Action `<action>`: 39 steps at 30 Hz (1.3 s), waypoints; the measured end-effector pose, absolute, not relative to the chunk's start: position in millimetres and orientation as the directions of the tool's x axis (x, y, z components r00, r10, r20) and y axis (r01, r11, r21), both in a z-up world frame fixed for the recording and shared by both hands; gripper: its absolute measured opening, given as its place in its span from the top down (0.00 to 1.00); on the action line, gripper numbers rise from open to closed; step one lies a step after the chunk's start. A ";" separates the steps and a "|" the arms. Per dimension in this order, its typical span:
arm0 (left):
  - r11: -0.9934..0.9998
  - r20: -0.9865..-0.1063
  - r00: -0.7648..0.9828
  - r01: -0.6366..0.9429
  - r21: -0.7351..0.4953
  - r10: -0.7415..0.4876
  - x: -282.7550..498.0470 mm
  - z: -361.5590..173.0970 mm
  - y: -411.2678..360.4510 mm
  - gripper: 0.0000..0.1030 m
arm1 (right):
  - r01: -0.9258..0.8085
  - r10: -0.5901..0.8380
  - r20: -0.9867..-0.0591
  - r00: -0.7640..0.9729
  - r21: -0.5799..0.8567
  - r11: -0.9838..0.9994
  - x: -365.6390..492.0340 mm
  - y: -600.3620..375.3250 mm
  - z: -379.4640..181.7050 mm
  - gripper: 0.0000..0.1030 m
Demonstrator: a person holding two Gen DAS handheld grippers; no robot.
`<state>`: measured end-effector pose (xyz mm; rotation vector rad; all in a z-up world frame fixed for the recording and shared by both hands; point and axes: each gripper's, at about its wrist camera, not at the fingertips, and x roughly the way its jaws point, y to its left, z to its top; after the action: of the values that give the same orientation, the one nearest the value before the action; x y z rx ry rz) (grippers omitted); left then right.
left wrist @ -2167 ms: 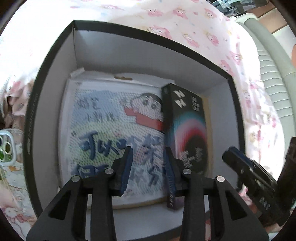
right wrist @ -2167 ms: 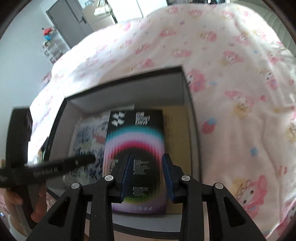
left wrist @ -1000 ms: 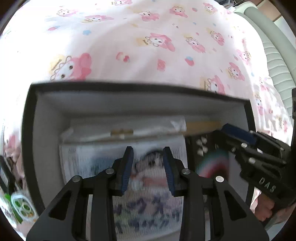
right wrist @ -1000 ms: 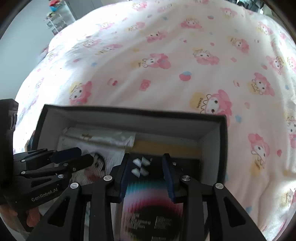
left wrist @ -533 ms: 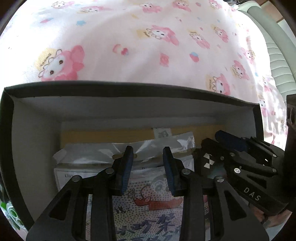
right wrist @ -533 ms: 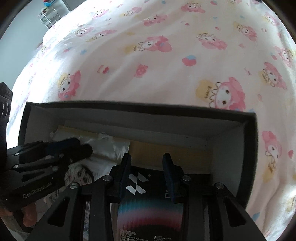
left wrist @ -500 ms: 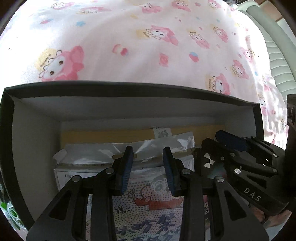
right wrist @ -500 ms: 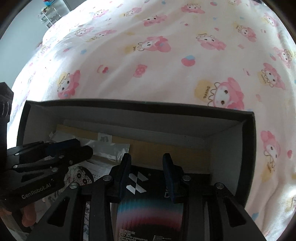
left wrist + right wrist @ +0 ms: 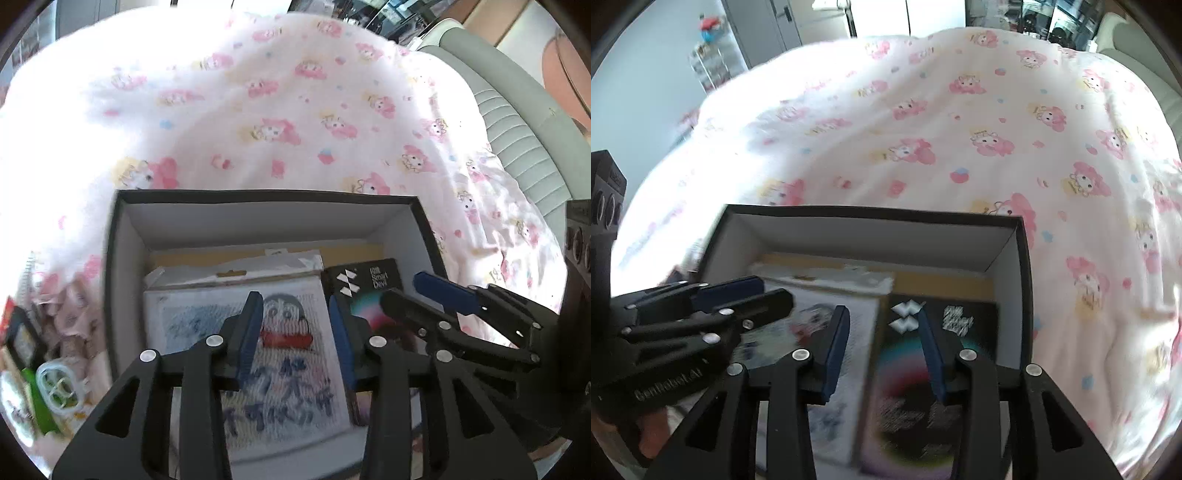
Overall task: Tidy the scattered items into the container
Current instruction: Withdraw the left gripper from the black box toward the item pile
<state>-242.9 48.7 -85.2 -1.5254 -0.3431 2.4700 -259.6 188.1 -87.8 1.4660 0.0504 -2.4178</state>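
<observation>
Two grippers hang over a black box (image 9: 122,258) with white inner walls that sits on a bed covered by a white sheet (image 9: 258,110) printed with pink cartoon figures. In the left wrist view the left gripper (image 9: 295,332) is released, its blue-padded jaws having just been opening, with nothing pressed between them; below the gap lies a flat packet (image 9: 207,325) bearing a cartoon boy's face and dark blue brush lettering, resting on the box floor toward 9 o'clock. Just beside it, toward 3 o'clock, lies a black carton (image 9: 369,280) with white zigzag marks and a rainbow arc on its lid. Under both, along the far wall at 12 o'clock, a strip of brown card (image 9: 207,256) and a crumpled clear wrapper (image 9: 288,264) show. The right gripper (image 9: 882,332) is likewise released, its jaws having just been opening, and grasps nothing; the black carton lies under its right-hand finger, the cartoon packet under its left-hand one, both blurred in the right wrist view. Each gripper shows in the other's camera, the right one at 3 o'clock in the left view, the left one at 9 o'clock in the right view. Outside the box, at 8 o'clock in the left view, several scattered things lie on the sheet, among them a clear phone case (image 9: 59,384) with a camera cut-out and something bright green (image 9: 40,406).
</observation>
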 end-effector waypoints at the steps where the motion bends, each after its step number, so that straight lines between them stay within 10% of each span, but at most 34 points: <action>1: -0.950 -0.842 -0.447 -0.069 -0.305 0.302 -235.9 -79.6 46.7 0.63 | 0.275 -0.237 -0.864 -0.444 0.121 -0.954 -252.3 186.9 -83.1 0.66; 39: -0.985 -0.838 -0.527 0.009 -0.174 0.143 -51.2 -41.3 -20.6 0.63 | 0.394 -0.350 -0.803 -0.482 0.159 -0.905 -73.8 110.2 -38.2 0.65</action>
<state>-51.2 -20.6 -41.3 -1.4869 -0.2401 2.6690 -73.8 110.2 -38.2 1.2771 0.0652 -2.3843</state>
